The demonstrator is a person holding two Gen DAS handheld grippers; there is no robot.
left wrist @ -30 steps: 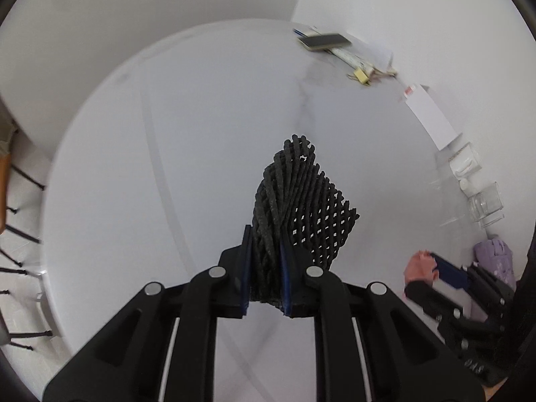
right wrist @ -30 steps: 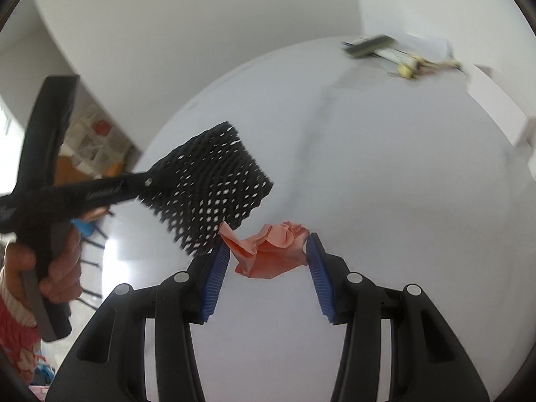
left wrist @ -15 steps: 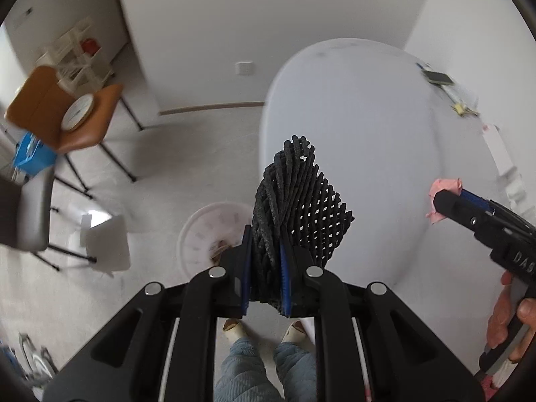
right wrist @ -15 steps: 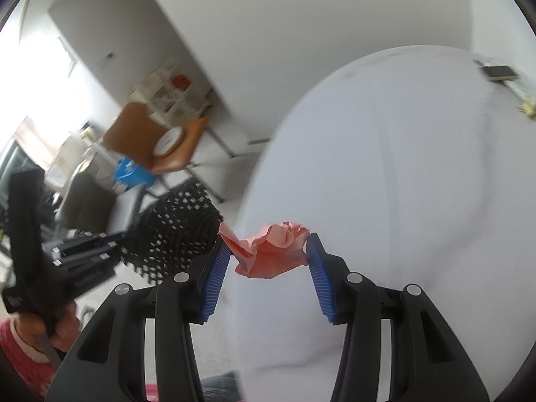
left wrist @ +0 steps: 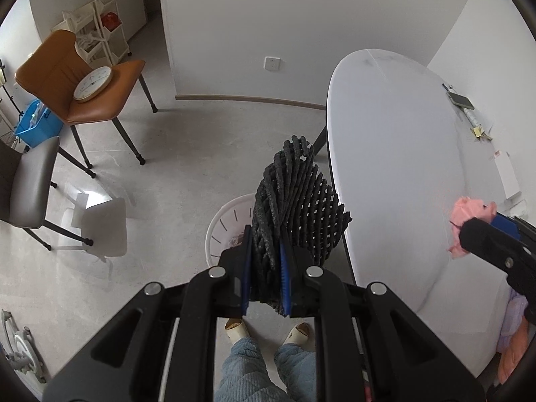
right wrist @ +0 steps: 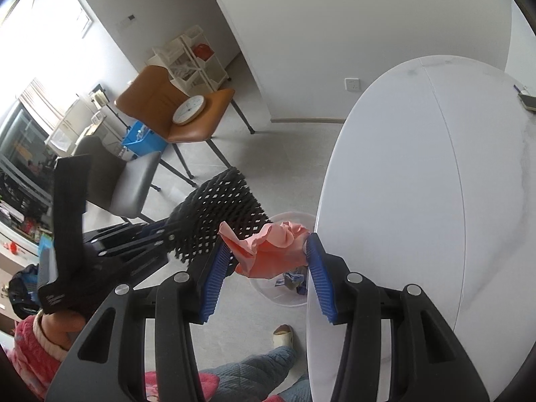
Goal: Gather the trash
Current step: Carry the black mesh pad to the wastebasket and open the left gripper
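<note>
My left gripper (left wrist: 265, 276) is shut on a black foam mesh sleeve (left wrist: 296, 214), which stands up from its blue pads. Below it on the floor sits a white trash bin (left wrist: 223, 226), partly hidden by the mesh. My right gripper (right wrist: 266, 269) is shut on a crumpled pink paper (right wrist: 269, 249), held between its blue pads. Beneath that paper, the right wrist view shows the bin (right wrist: 284, 296) with some trash inside. The left gripper (right wrist: 157, 234) and its mesh (right wrist: 221, 214) hang to the left of the pink paper. The right gripper (left wrist: 485, 231) with the pink paper (left wrist: 470, 212) shows over the table.
A white oval table (left wrist: 395, 154) fills the right side, its edge beside the bin, with a phone (left wrist: 461, 99) and papers at its far end. A brown chair (left wrist: 87, 90) with a clock, a grey chair (left wrist: 26, 181) and a person's slippered feet (left wrist: 264, 330) stand around the bin.
Both grippers have swung left off the table top to the floor beside it, carrying the mesh and the pink paper. The bin has come into view under them.
</note>
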